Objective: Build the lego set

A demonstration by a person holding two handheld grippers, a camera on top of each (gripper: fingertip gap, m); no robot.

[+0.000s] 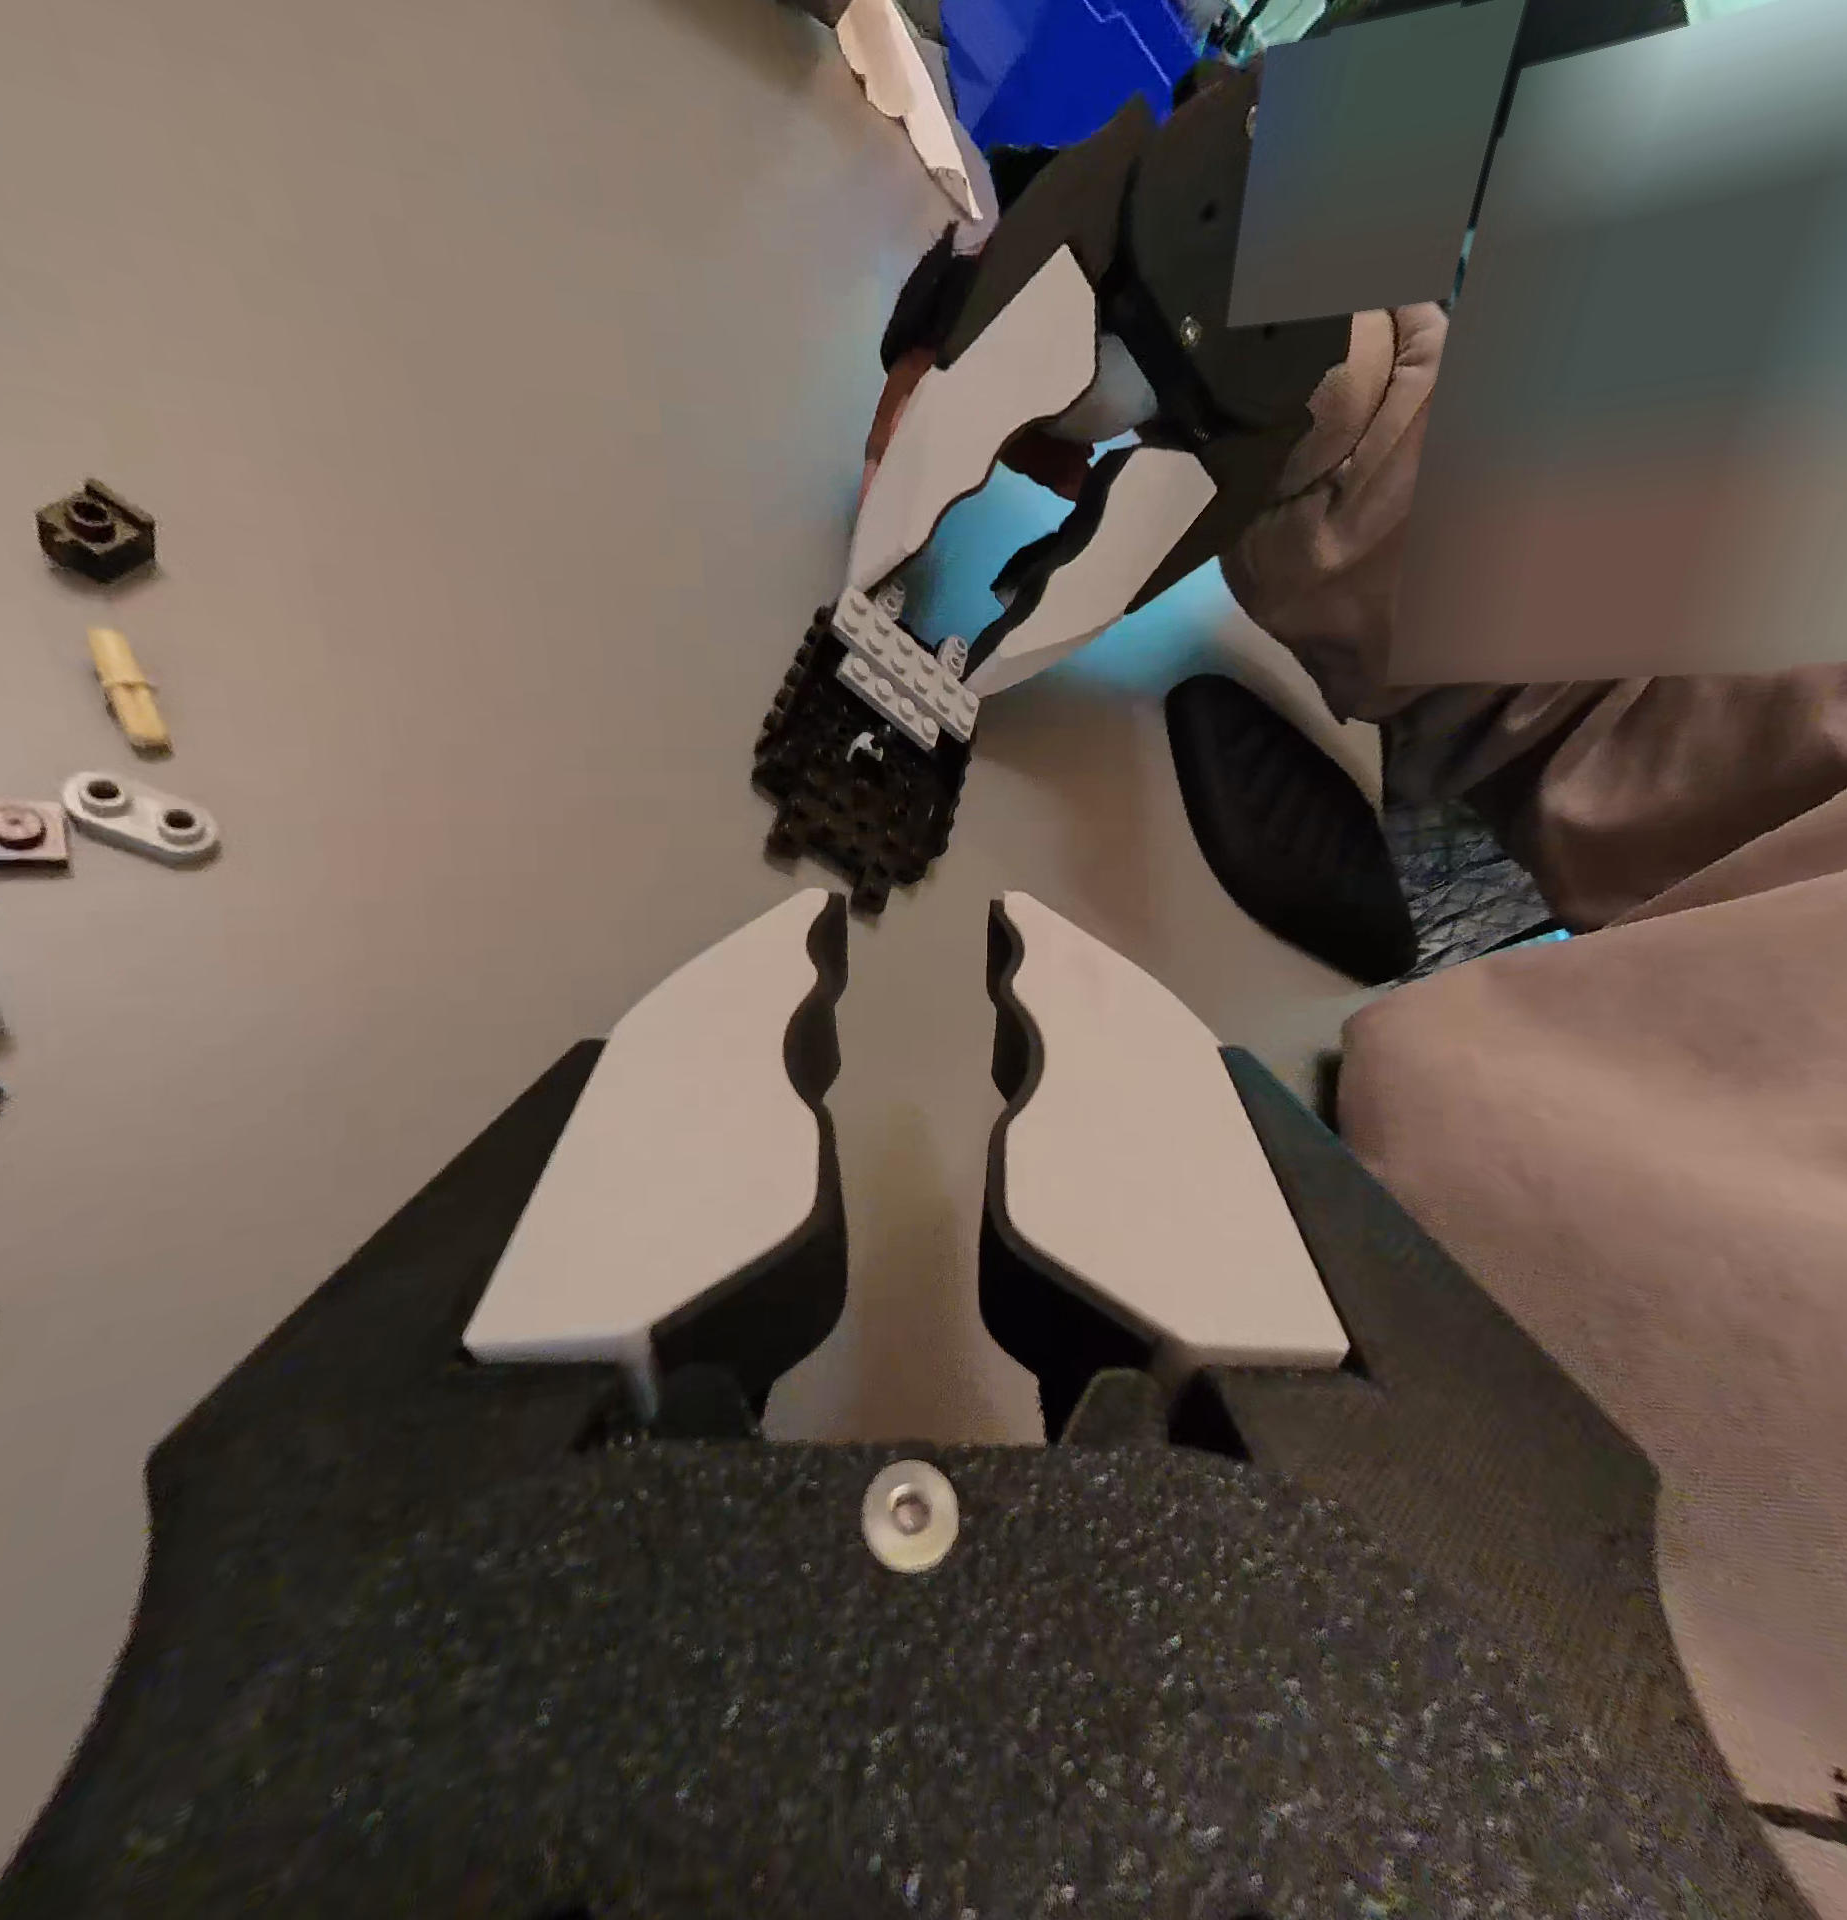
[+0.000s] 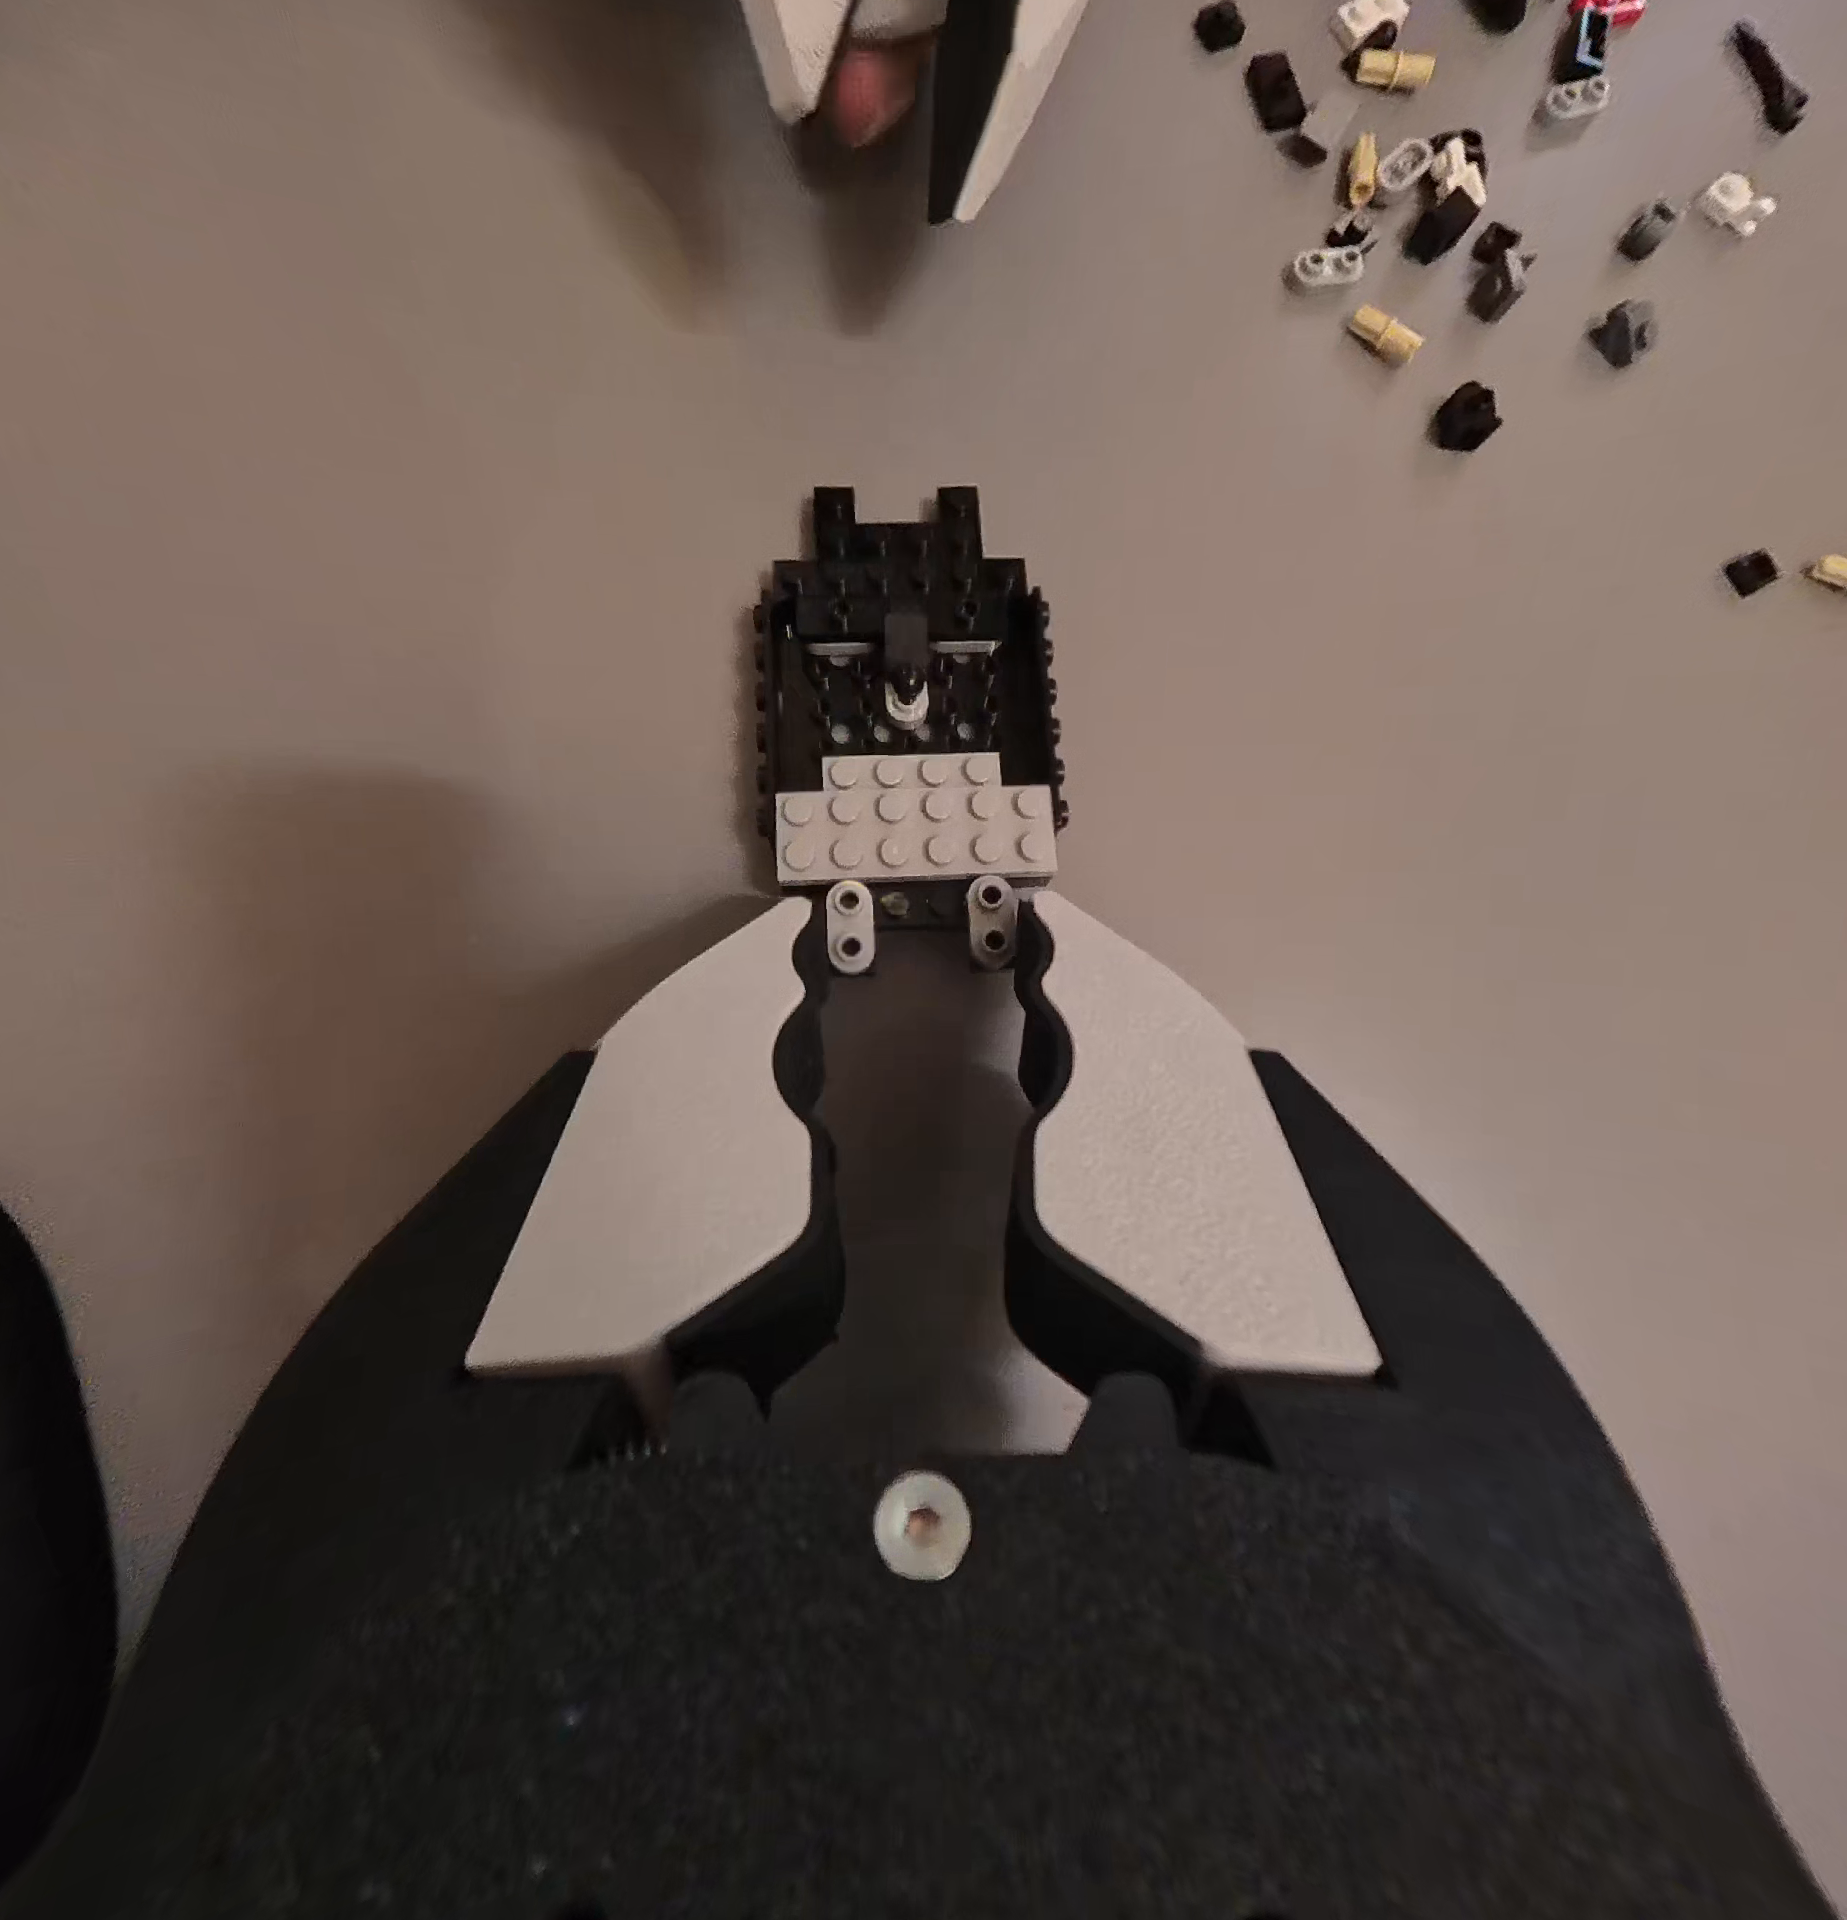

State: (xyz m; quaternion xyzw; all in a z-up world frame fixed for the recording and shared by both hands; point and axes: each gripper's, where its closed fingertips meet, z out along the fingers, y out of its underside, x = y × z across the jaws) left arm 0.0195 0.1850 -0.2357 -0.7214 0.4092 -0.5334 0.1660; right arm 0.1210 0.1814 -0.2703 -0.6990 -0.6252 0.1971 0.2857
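the right tongs (image 2: 924, 925) pinch only the grey lugs at the end of the black lego build (image 2: 903, 665) on the tabletop (image 2: 379, 520), so it may twist loose, while the left tongs (image 1: 917, 914) gape empty.

Plain grey table (image 1: 379, 312) fills both views, dim warm light; blue bin (image 1: 1054, 62) past its far edge (black chair seat (image 1: 1283, 821) below).

No writing, number or sign is showing clearly enough to read in either view. A small red, black and white piece (image 2: 1597, 23) is lying far beyond the tongs to their right, but its markings are staying too blurred to make out.
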